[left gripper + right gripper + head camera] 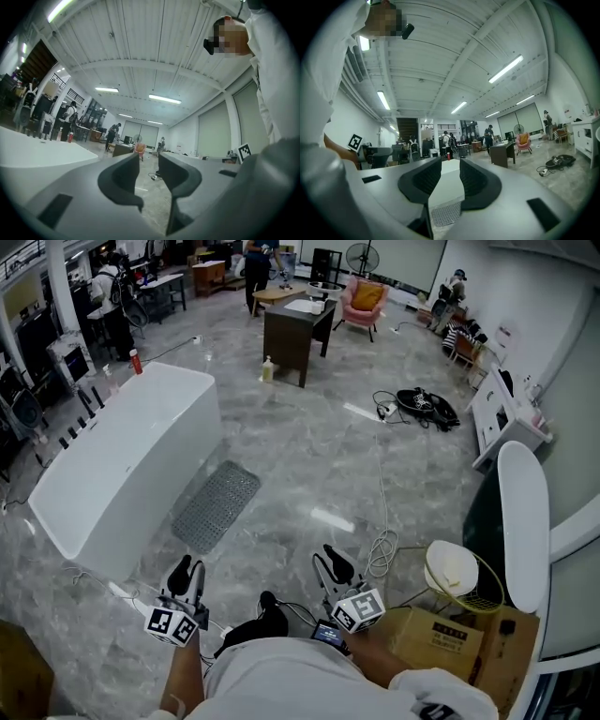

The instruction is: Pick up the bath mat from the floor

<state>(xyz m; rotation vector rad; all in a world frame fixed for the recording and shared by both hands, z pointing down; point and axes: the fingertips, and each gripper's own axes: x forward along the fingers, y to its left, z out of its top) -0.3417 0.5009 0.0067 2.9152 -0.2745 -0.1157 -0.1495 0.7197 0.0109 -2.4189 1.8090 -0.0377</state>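
Grey bath mat (217, 505) lies beside the tub (131, 460); left tool (187, 570) and right tool (330, 562) both stand open, empty.

The bath mat (217, 505) is a dark grey, roughly rectangular sheet with rounded corners and a fine dotted texture over its whole surface. It lies flat and fully spread on the grey marbled floor (309, 456), left of centre in the head view. Its long axis runs diagonally from lower left to upper right. Its left long edge sits just beside the base of the white bathtub (122, 465); whether they touch cannot be told. In the right gripper view, a small patch of its dotted surface shows low in the frame.
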